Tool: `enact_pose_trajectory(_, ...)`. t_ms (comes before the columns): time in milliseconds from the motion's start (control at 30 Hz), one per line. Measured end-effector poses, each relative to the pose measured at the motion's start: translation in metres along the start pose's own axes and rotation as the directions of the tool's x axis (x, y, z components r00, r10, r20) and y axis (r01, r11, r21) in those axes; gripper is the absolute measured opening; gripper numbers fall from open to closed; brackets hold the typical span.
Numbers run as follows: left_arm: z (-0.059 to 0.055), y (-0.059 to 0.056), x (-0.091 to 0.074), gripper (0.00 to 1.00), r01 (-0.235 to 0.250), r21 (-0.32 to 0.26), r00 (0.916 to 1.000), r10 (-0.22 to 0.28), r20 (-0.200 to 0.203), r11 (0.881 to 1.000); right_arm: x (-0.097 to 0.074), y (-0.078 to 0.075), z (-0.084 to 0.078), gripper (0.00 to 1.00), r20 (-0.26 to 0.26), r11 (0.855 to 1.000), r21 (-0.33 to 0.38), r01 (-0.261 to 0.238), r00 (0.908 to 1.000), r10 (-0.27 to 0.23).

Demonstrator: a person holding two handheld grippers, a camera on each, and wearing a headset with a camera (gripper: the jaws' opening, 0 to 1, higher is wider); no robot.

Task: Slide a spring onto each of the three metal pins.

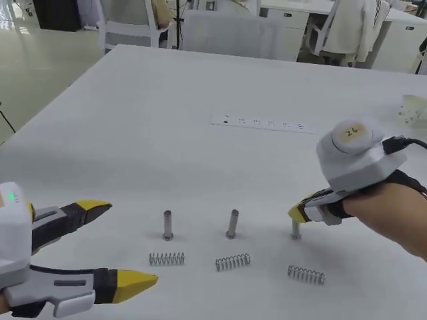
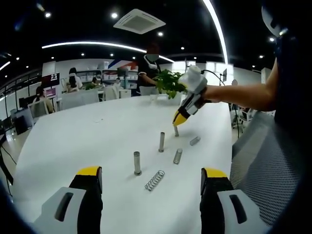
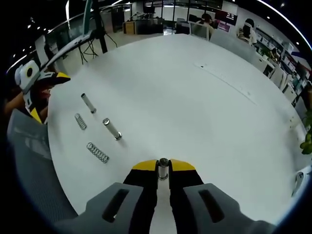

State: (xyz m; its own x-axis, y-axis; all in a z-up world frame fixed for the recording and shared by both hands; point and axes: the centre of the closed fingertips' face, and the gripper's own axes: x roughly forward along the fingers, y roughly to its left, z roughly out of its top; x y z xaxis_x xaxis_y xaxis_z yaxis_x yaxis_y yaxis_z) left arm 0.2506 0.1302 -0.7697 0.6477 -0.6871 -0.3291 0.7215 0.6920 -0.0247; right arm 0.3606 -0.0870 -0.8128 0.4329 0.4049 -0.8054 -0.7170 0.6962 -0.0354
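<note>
Three metal pins (image 1: 232, 224) stand upright, one spring (image 1: 233, 262) lying before each.

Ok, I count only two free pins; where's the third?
In the head view the third pin stands at the row's right end, gripped by the right gripper, a spring lying just before it.

Looked like an open-plan office. Centred on a large white table (image 1: 167, 133) with a power strip (image 1: 263, 123) lying on it. Had office chairs (image 1: 227, 33) drawn up at the table's far edge, people at desks (image 2: 73, 79) beyond the table, a potted plant (image 2: 168, 83) near its end, and a ceiling air vent (image 2: 139, 20) and strip lighting (image 2: 97, 46) above the table.
</note>
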Motion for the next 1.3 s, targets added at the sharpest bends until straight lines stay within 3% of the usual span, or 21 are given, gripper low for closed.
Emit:
enact_pose_trajectory(500, 0.003, -0.004, 0.002, 0.79, 0.008, 0.005, 1.0000, -0.008, 0.004, 1.000, -0.008, 0.005, -0.009, 0.06, 0.000, 1.000, 0.022, -0.002, 1.0000, 0.002)
enact_pose_trajectory(1300, 0.003, -0.006, 0.003, 0.79, 0.010, 0.006, 1.0000, -0.010, -0.001, 1.000, -0.013, 0.003, -0.014, 0.10, 0.005, 1.000, -0.007, -0.005, 1.0000, 0.005)
